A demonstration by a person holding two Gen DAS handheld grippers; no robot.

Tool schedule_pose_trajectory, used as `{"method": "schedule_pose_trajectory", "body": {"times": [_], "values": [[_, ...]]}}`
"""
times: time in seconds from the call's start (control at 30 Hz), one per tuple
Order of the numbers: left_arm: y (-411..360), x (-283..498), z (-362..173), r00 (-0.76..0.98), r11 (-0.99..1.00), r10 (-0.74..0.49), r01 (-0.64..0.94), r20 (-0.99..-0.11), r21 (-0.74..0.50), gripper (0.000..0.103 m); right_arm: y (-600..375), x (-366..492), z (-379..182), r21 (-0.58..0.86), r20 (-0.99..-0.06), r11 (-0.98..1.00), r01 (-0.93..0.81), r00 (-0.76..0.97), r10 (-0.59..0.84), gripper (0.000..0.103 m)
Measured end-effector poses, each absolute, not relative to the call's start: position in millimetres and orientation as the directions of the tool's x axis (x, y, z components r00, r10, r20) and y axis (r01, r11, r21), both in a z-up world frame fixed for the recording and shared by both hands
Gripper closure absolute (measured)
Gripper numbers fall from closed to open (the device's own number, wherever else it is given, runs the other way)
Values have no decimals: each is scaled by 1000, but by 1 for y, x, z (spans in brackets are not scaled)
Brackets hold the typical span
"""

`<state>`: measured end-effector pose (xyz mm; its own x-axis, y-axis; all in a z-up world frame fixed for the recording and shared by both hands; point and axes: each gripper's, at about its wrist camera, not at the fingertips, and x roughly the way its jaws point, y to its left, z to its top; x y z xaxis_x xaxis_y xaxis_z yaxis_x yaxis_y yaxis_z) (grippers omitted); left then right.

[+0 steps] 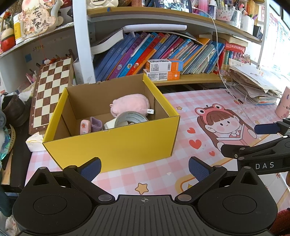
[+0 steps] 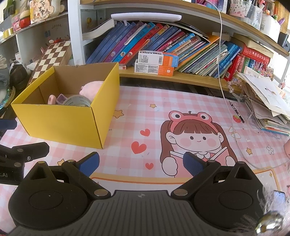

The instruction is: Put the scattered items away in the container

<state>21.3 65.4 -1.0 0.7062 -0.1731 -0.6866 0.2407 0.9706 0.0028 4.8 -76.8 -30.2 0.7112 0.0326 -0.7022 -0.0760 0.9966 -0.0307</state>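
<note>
Ahead of left claw (image 1: 144,168): yellow box (image 1: 116,145); both claws spread, empty.

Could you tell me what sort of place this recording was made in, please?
Most likely a child's study desk at home: a pink cartoon desk mat, shelves crammed with children's books, and a chessboard propped beside the yellow box.

We see bright daylight coming from the right; the far right edge is blown out in both views. Shadows are soft, colours vivid, focus sharp at centre. Strong fisheye bend on the shelves (image 1: 145,16), w/ dark vignette in the corners.
</note>
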Motion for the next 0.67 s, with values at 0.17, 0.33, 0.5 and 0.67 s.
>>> {"method": "schedule_pose_trajectory", "body": {"times": [0.17, 0.33, 0.5, 0.67], "values": [[65, 21, -1, 707, 970, -176, 243, -685, 1, 0, -77, 5, -30, -30, -703, 996, -79, 710, 35, 3], [63, 20, -3, 702, 969, -175, 248, -690, 7, 0, -77, 5, -30, -31, -704, 996, -81, 710, 36, 3], [62, 18, -3, 717, 969, -166, 245, -677, 21, 0, -75, 5, -31, -30, -705, 996, -80, 708, 35, 3], [61, 19, -3, 717, 969, -163, 247, -678, 28, 0, -76, 6, -32, -29, -708, 996, -82, 706, 37, 3]]}}
